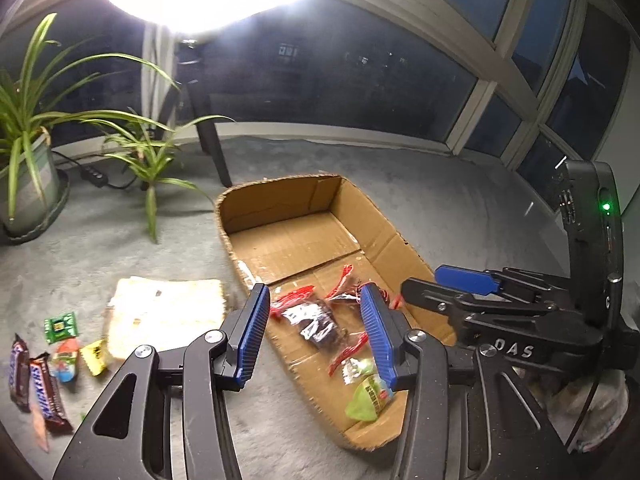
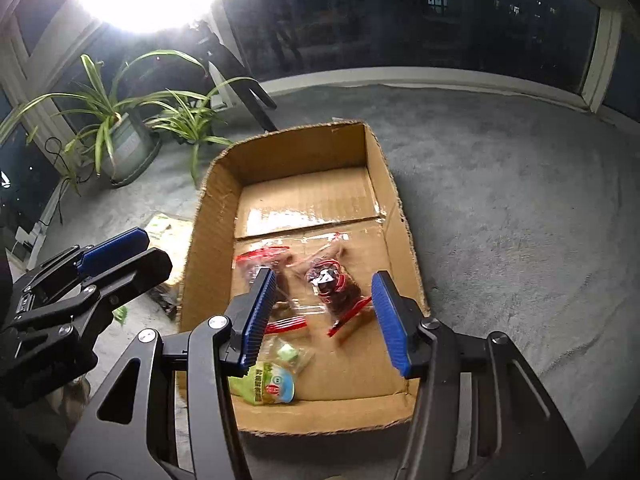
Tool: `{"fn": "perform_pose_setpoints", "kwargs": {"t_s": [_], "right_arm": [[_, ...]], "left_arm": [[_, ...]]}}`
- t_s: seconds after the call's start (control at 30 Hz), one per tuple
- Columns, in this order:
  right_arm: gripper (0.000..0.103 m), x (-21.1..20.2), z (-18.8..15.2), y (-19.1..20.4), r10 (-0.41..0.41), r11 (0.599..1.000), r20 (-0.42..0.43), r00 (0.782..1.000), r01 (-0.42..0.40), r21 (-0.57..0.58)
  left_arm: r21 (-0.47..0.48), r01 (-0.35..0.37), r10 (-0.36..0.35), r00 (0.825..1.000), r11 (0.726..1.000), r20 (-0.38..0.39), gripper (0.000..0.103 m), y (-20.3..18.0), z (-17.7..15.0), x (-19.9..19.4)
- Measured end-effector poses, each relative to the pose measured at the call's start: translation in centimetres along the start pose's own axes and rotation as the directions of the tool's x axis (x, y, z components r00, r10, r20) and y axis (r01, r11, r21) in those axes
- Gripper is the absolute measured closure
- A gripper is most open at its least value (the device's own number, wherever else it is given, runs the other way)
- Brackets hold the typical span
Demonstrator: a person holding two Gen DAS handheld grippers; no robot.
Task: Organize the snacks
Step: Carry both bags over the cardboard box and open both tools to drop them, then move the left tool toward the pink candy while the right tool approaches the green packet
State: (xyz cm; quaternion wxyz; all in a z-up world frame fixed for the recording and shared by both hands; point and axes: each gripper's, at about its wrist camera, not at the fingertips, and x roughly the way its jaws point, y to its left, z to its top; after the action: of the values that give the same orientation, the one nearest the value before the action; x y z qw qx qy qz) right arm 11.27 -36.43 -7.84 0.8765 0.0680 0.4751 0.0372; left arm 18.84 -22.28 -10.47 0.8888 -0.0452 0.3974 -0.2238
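i hold both claws over the near end of the cardboard box (image 2: 216, 216), since that is where the sorted snacks collect. my left gripper (image 1: 316, 332) has its jaws apart with nothing clamped, and my right gripper (image 2: 326, 314) is the same, so i judge both loads are released. the clear red-striped packets (image 2: 336, 284) lie loose on the box floor, a green pouch (image 2: 264, 386) near its near left corner. two snickers bars (image 1: 36, 388) and small sweets (image 1: 66, 346) wait on the carpet (image 1: 460, 208) left of the box.
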Motion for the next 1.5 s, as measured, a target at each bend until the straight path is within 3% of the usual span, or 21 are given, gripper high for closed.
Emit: {"fn": "perform_pose_setpoints", "kwargs": {"t_s": [0.2, 0.33, 0.5, 0.67, 0.97, 1.13, 1.33, 1.43, 1.5], "right_arm": [[0.05, -1.4, -0.3, 3.1, 0.041, 0.998, 0.034, 0.999, -0.04, -0.046], [0.034, -2.1, -0.8, 5.8, 0.064, 0.994, 0.08, 0.995, -0.056, -0.099], [0.034, -2.2, -1.5, 9.8, 0.096, 0.979, 0.094, 0.991, -0.077, -0.191], [0.034, -0.6, -2.3, 13.5, 0.125, 0.961, 0.015, 0.992, -0.118, -0.249], [0.034, 3.7, -4.1, 19.0, 0.222, 0.913, -0.127, 0.967, -0.251, -0.321], [0.042, 6.1, -4.6, 21.9, 0.244, 0.875, -0.195, 0.95, -0.302, -0.379], [0.043, 9.0, -5.4, 24.3, 0.233, 0.827, -0.277, 0.932, -0.339, -0.448], [0.058, 10.2, -5.7, 25.1, 0.215, 0.808, -0.313, 0.925, -0.349, -0.475], [0.059, 10.8, -6.0, 25.6, 0.2, 0.796, -0.326, 0.924, -0.347, -0.496]], "left_arm": [[-0.001, -0.023, 0.023, 1.0, 1.0, 0.02, 0.057, 1.9, -0.8, -2.4], [-0.011, -0.036, 0.036, 0.999, 0.999, 0.028, 0.057, 3.6, -1.5, -4.2], [-0.033, -0.074, 0.075, 0.997, 0.997, 0.033, 0.057, 6.7, -2.9, -6.9], [-0.066, -0.133, 0.136, 0.99, 0.989, 0.035, 0.057, 10.4, -5.2, -9.4], [-0.155, -0.232, 0.231, 0.973, 0.96, -0.026, 0.057, 17.4, -10.0, -12.3], [-0.184, -0.245, 0.237, 0.969, 0.952, -0.066, 0.057, 19.8, -11.8, -12.4], [-0.198, -0.234, 0.217, 0.971, 0.952, -0.104, 0.059, 21.4, -12.9, -11.6], [-0.186, -0.231, 0.211, 0.97, 0.955, -0.122, 0.06, 21.5, -13.1, -10.7], [-0.179, -0.232, 0.21, 0.969, 0.956, -0.133, 0.062, 21.5, -13.1, -10.1]]}}
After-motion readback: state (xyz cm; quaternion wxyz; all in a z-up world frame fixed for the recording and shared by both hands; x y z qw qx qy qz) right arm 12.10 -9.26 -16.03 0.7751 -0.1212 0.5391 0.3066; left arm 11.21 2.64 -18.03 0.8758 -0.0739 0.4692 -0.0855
